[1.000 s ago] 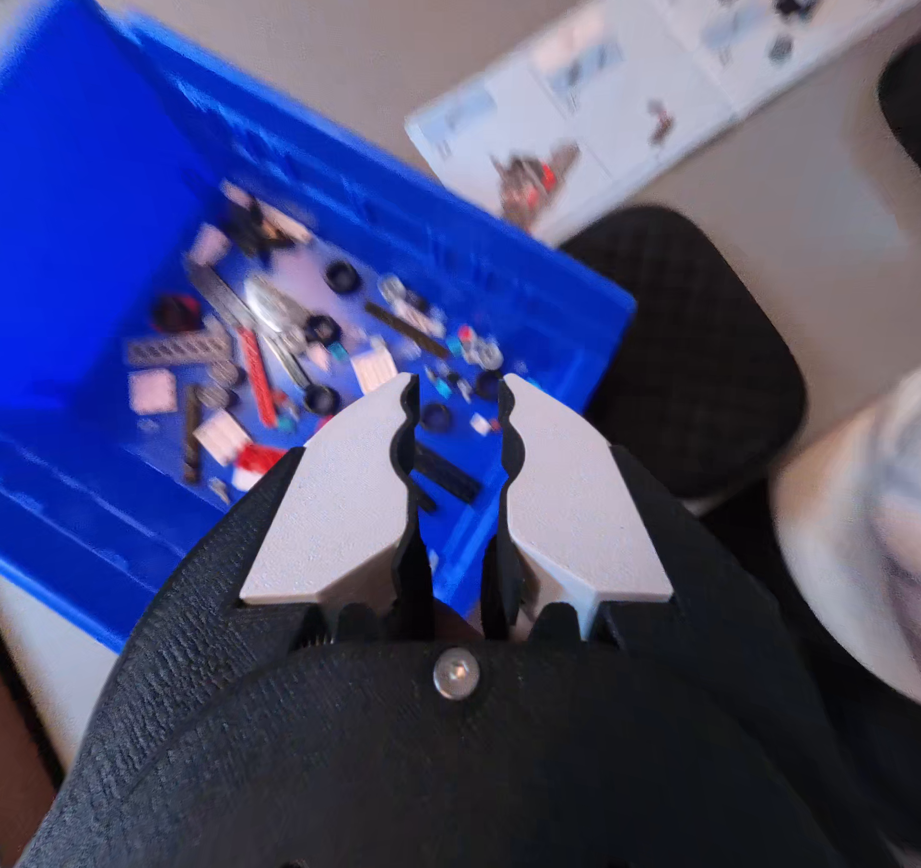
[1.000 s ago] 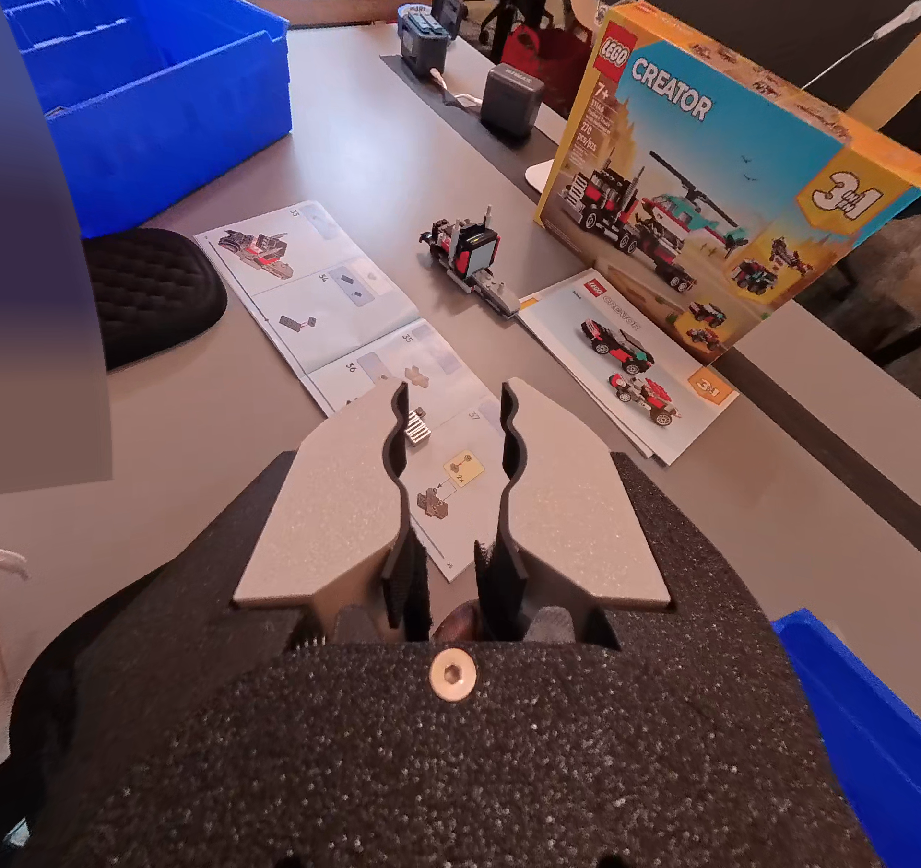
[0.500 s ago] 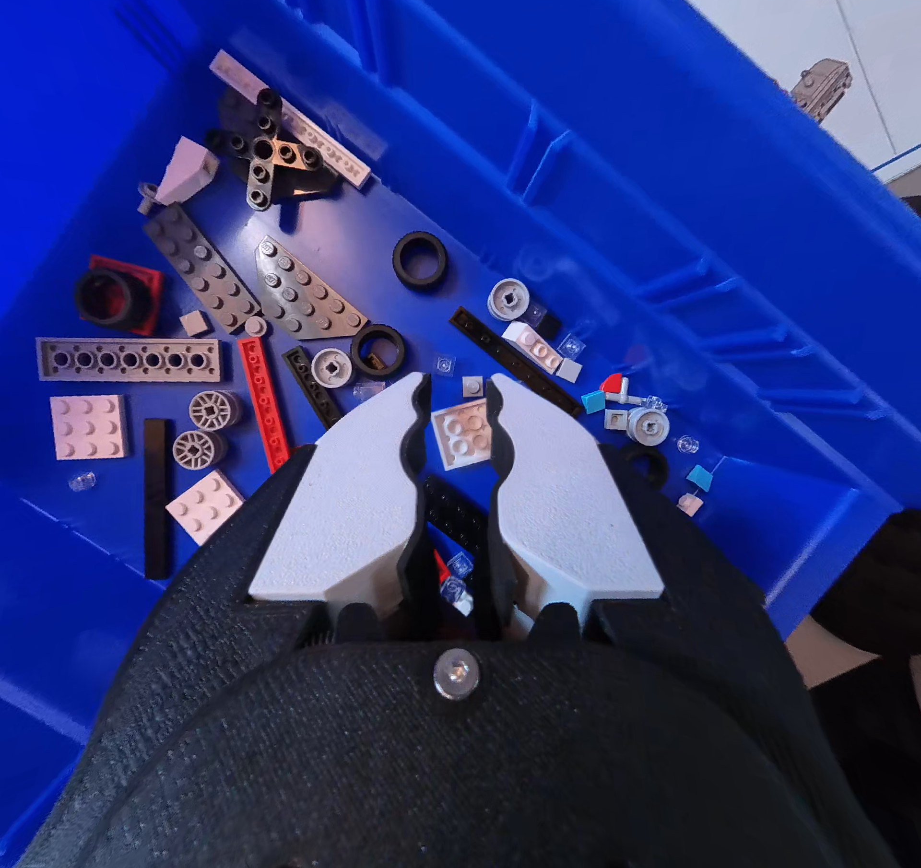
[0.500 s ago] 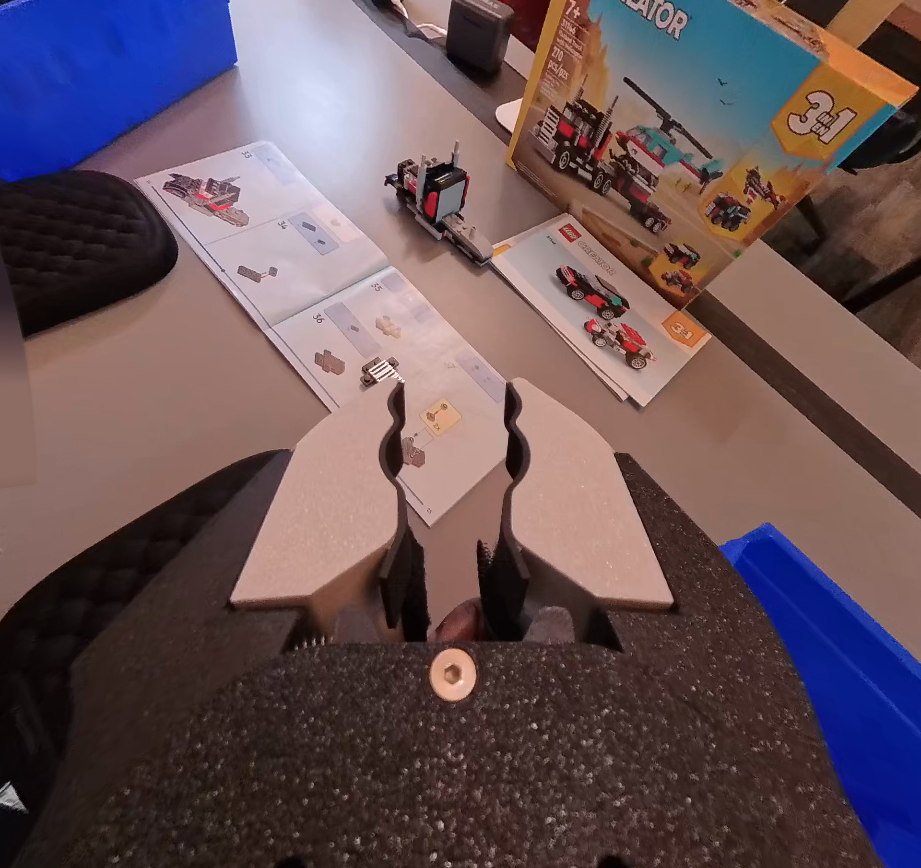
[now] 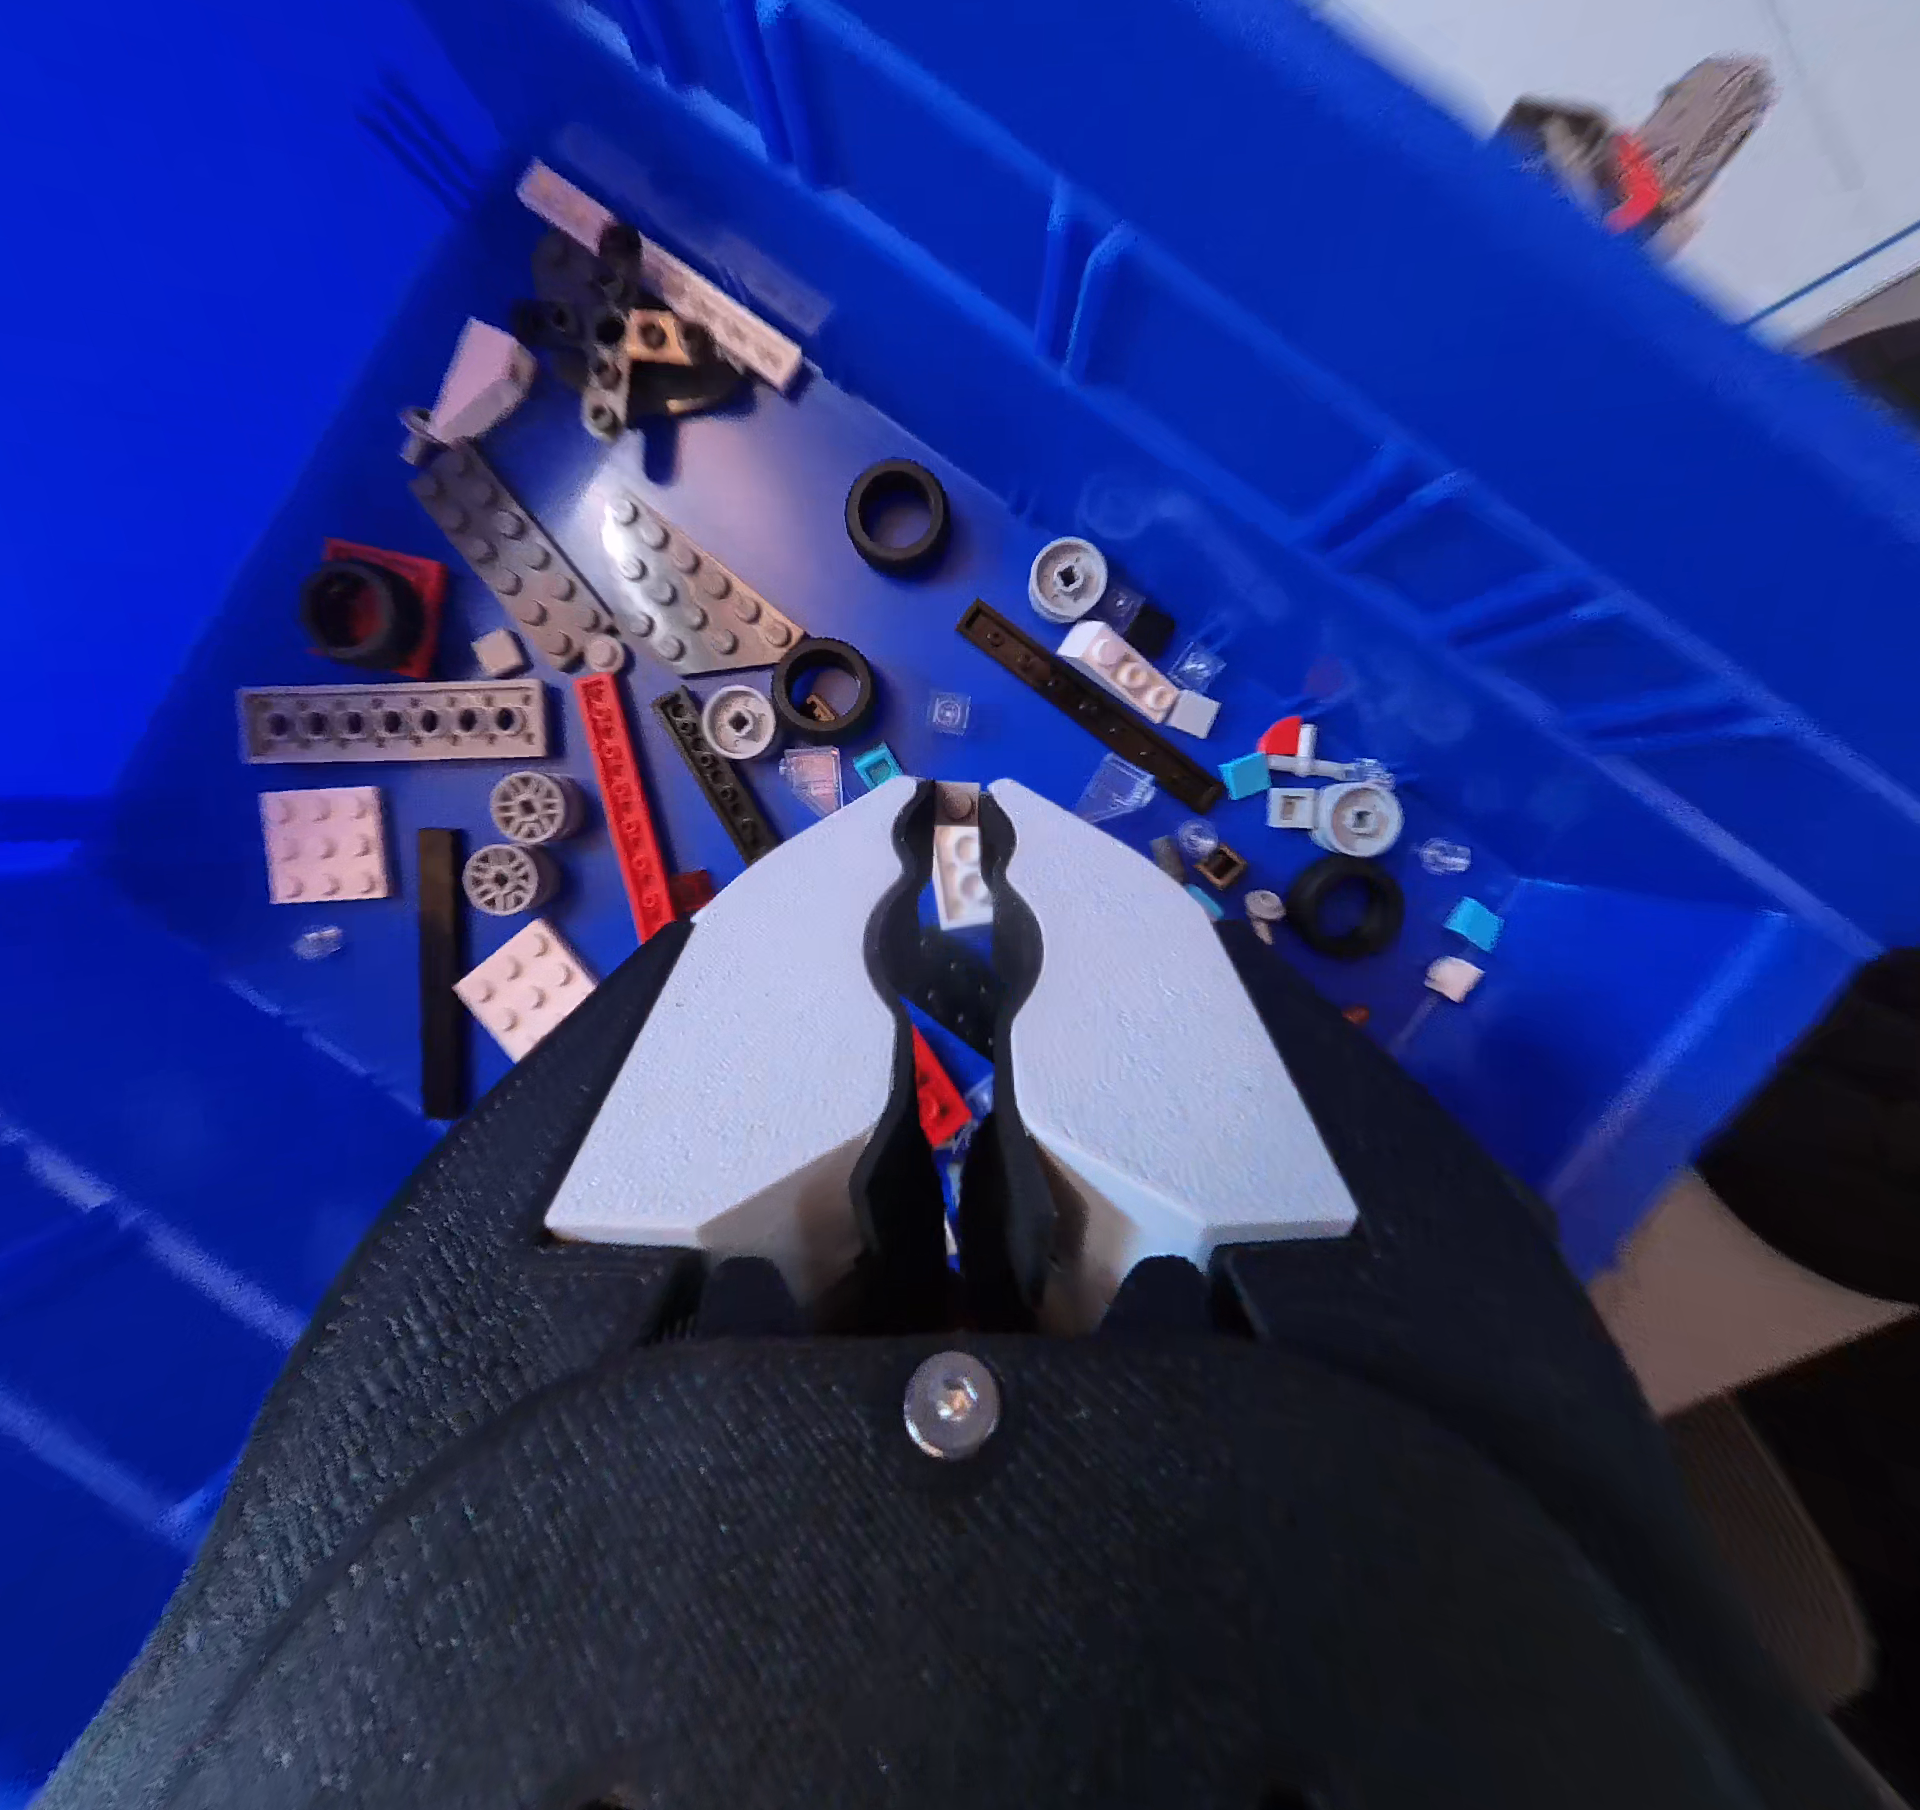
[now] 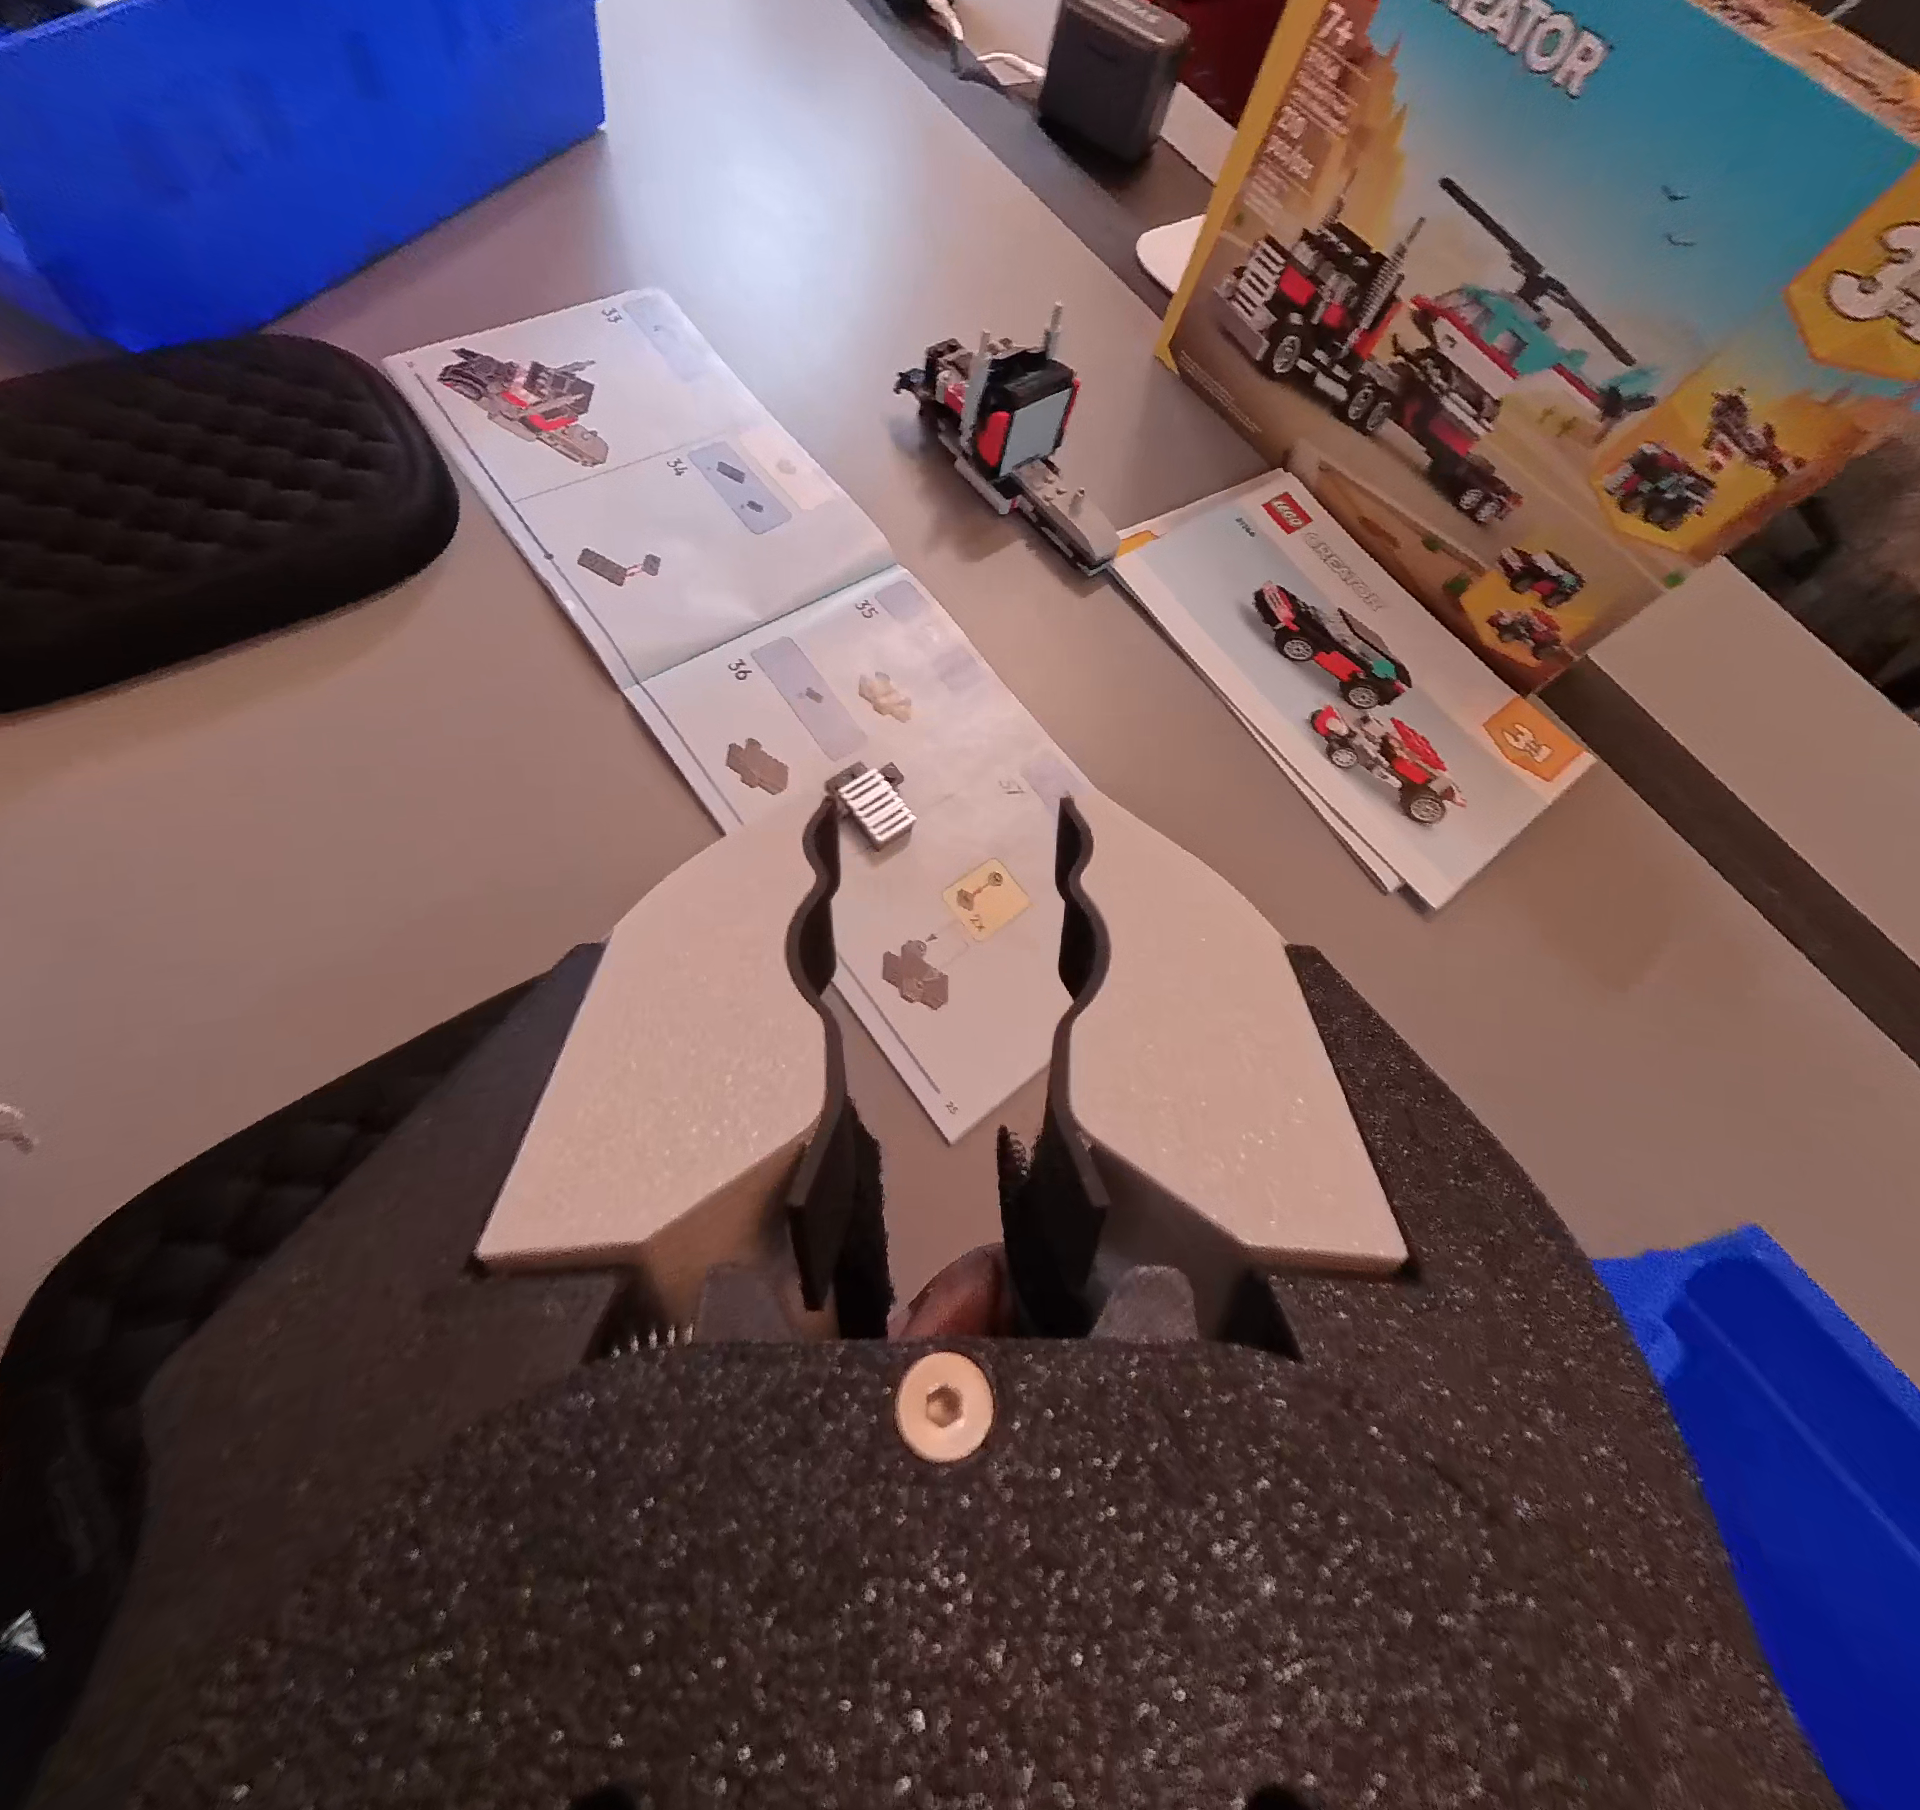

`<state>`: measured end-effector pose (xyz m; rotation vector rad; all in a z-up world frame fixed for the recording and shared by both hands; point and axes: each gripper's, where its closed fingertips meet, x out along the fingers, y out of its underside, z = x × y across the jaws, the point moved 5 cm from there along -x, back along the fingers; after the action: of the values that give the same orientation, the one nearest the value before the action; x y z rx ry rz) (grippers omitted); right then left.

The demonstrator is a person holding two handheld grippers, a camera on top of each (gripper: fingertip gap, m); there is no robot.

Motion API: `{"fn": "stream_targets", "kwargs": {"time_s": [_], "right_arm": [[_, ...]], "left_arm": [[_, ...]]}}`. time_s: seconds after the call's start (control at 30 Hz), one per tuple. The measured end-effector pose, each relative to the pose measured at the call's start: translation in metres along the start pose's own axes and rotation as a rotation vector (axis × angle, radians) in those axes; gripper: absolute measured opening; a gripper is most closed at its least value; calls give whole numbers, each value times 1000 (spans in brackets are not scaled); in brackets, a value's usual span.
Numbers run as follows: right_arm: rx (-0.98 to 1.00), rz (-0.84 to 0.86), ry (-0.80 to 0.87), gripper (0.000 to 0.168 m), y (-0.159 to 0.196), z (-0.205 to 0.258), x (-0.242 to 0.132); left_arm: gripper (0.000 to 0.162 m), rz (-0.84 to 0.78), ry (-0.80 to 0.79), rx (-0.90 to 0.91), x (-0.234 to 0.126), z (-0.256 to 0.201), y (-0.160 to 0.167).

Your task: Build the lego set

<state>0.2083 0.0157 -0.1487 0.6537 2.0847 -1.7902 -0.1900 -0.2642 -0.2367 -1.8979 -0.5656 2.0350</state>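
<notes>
Left gripper (image 5: pixel 957 804) closed in; white plate (image 5: pixel 961 872) between jaws.

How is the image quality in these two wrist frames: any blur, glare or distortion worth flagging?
Left wrist view: motion blur smears the blue bin rim and the booklet beyond; a glare patch sits on a grey wedge plate; the middle pieces stay readable. Right wrist view: mostly sharp, wide-angle bending at the edges, the toy box slightly soft, a soft sheen on the table.

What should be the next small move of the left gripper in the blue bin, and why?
Probably lift straight up: the left gripper has its jaws nearly closed around a white plate above the blue bin floor, with loose parts crowding both sides.
</notes>
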Motion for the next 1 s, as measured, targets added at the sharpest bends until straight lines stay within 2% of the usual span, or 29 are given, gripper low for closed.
{"fn": "stream_targets", "kwargs": {"time_s": [0.13,0.23,0.3,0.37,0.6,0.7,0.83,1.0], "right_arm": [[-14,17,-44,41,6,7,6],[-6,10,-61,41,12,10,8],[1,5,-65,40,15,12,7],[4,1,-71,40,18,13,6],[22,-7,-70,40,28,15,-1],[25,5,-64,40,32,13,-4],[35,2,-69,40,37,13,-6],[38,16,-71,40,41,14,-3]], "left_arm": [[9,-157,18,91,-51,-28,-35],[9,-258,131,236,-77,-82,-69],[9,-279,224,332,-78,-122,-86],[9,-255,329,397,-64,-159,-95],[8,-76,476,472,20,-243,-101],[8,-15,491,491,44,-249,-99],[8,-6,529,512,51,-250,-102],[9,62,488,580,62,-248,-99]]}}
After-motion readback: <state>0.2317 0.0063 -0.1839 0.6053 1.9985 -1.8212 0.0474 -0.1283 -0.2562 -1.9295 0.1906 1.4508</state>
